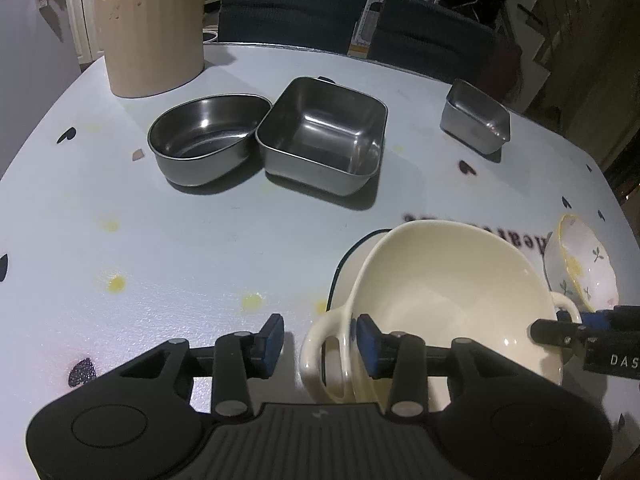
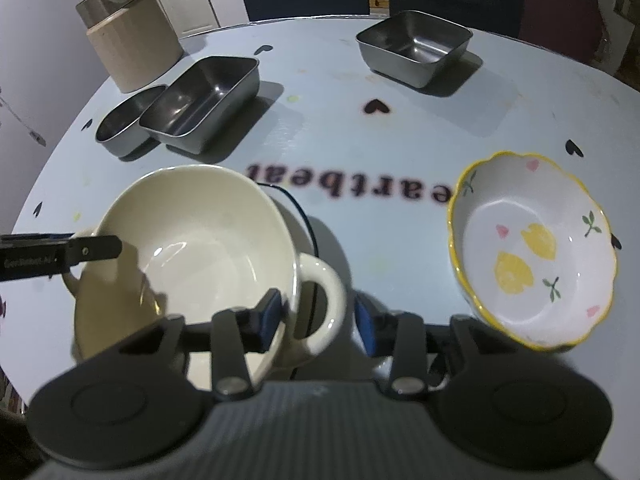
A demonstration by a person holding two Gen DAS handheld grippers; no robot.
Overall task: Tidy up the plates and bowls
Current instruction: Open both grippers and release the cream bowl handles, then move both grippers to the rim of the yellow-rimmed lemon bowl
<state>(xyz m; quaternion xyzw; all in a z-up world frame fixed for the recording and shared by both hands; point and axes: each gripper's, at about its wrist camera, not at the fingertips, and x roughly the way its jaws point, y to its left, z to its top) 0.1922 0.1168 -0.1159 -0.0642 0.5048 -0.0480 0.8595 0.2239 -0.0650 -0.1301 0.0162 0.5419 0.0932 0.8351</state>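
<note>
in the left wrist view, the left gripper [image 1: 319, 338] has its blue pads spread apart, one on each side of a handle of the big cream bowl [image 1: 448, 292]. the handle sits in the gap, and the pads do not press on it. the cream bowl stands on a white plate with a dark rim [image 1: 348, 258], low and to the right on the pale blue table [image 1: 200, 240]. the tip of the right gripper [image 1: 560, 330] reaches in from the right edge at the bowl's other handle. a small flower bowl [image 1: 580, 264] with a yellow rim is just past the cream bowl on the right. farther back sit a round metal bowl [image 1: 204, 140] and a big square metal dish [image 1: 324, 136], touching side by side. a small metal dish [image 1: 476, 118] stands well apart on the right. a tan jar [image 1: 152, 40] is at the back left. in the right wrist view, the right gripper [image 2: 320, 318] also has its pads spread, with the cream bowl's [image 2: 192, 248] right handle between them. the left pad is right by the bowl's wall, and i cannot tell if it touches. the flower bowl [image 2: 532, 252] with yellow lemons sits to the right, well apart from the cream bowl. the left gripper [image 2: 92, 250] pokes in from the left over the bowl's rim. dark letters [image 2: 348, 186] are printed on the table behind the bowls.
</note>
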